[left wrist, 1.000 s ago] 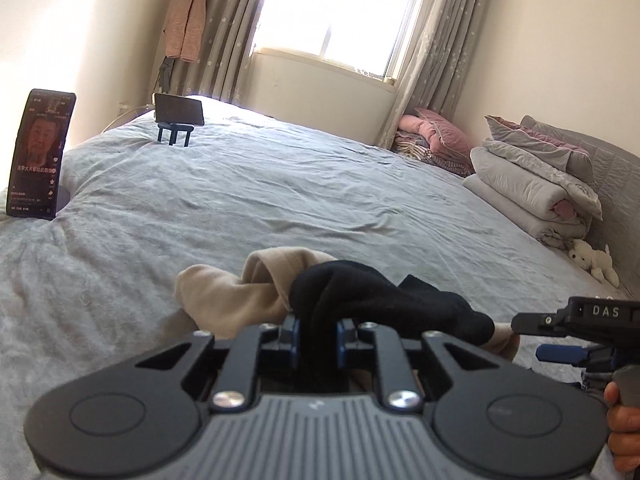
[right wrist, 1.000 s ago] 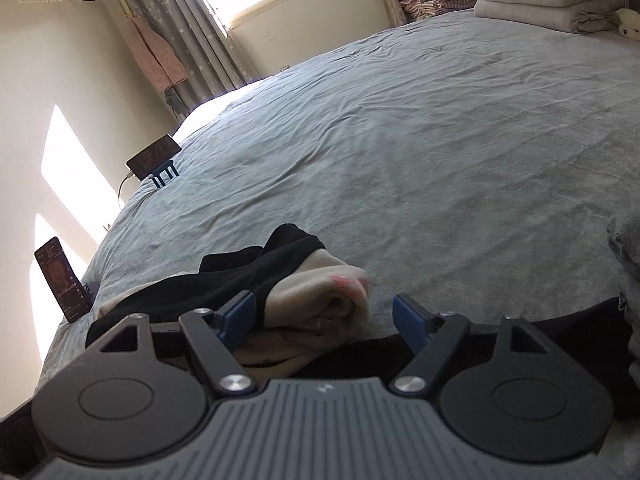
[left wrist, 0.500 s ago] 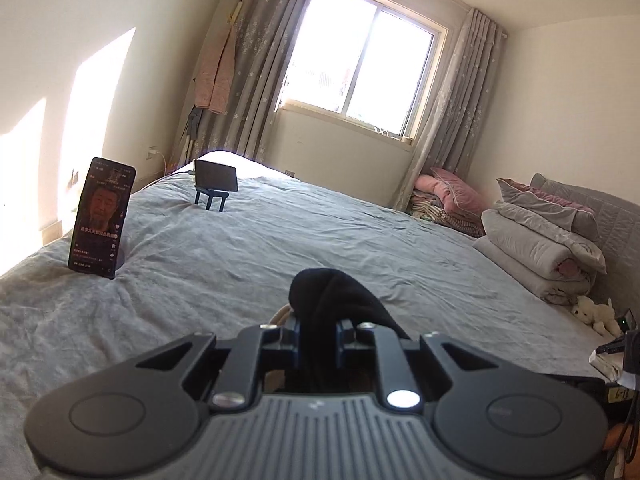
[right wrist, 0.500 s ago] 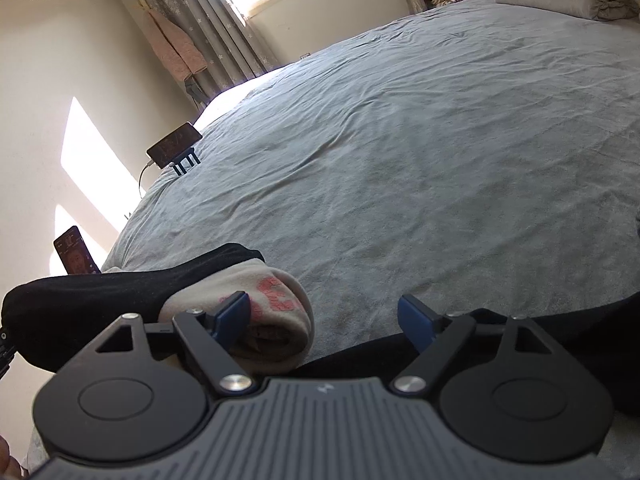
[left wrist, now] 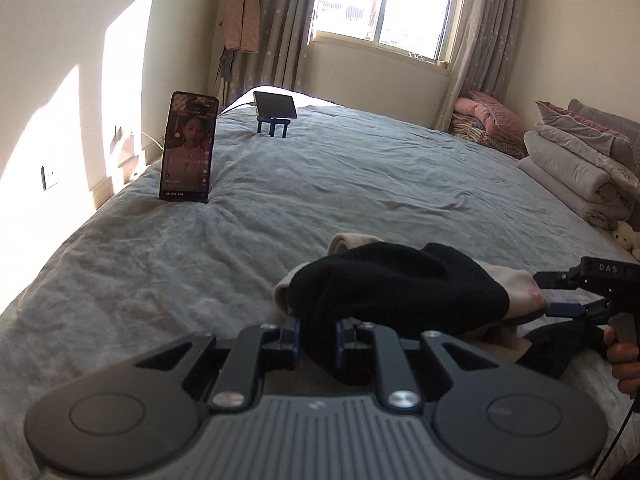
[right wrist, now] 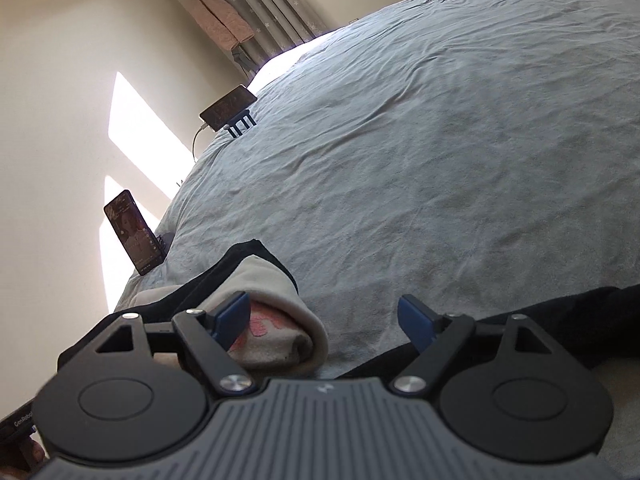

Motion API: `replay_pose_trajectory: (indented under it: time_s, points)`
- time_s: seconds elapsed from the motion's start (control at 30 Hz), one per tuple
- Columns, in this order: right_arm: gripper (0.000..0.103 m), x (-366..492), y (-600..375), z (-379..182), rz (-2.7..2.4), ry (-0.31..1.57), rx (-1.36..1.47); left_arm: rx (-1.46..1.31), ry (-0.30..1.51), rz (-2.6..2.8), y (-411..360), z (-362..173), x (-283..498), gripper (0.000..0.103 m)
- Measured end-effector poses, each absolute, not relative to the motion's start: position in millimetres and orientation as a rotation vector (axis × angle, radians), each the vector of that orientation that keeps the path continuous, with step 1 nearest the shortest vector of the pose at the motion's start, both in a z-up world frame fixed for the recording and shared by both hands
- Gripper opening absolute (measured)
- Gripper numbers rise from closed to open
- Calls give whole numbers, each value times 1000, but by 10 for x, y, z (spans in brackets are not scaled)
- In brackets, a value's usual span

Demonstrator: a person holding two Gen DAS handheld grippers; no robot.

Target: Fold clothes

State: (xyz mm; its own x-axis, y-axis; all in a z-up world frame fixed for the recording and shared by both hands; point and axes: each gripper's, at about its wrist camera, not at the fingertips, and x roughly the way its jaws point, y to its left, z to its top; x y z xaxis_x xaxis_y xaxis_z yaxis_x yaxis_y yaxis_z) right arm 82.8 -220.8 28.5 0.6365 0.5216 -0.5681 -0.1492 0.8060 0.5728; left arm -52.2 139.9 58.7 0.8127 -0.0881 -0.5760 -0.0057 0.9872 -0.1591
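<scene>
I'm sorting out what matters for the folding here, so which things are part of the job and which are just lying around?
Part of the job:
- black garment, clamped in the left gripper
- beige garment beside the open right gripper
- bed

Lying about:
- phone
- tablet on a stand
- folded quilts
- soft toy

The garment (left wrist: 400, 292) is black outside and beige within, with a pink print (right wrist: 260, 326) on the beige; the bed (left wrist: 360, 184) wears a plain grey cover; the curtains (left wrist: 280, 20) are grey with small pale stars. Both grippers are black with blue pads (right wrist: 414, 320); a pink cloth (left wrist: 240, 12) hangs by the curtains
</scene>
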Motion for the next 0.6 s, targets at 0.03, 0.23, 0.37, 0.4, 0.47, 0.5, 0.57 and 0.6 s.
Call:
replay_pose_trajectory:
  time_s: [0.03, 0.23, 0.37, 0.4, 0.47, 0.5, 0.57, 0.6]
  points:
    - [84, 835, -2182, 268, 421, 802, 528, -143, 651, -51, 1406, 536, -534, 17]
    - [67, 854, -2055, 192, 502, 832, 585, -144, 711, -73, 1446, 477, -565, 41]
    - [30, 806, -1993, 264, 544, 810, 566, -129, 666, -83, 1389, 636, -556, 59]
    - [29, 788, -1980, 291, 562, 802, 562, -126, 656, -88, 1375, 670, -547, 65]
    - [28, 741, -1933, 358, 603, 780, 547, -120, 636, -99, 1347, 739, -529, 71]
    - [27, 713, -1905, 395, 626, 768, 538, -117, 626, -104, 1333, 774, -519, 75]
    - [27, 649, -1839, 468, 685, 742, 525, -132, 619, -130, 1299, 817, -480, 77]
    - [26, 615, -1796, 502, 720, 730, 517, -141, 616, -144, 1283, 838, -460, 78]
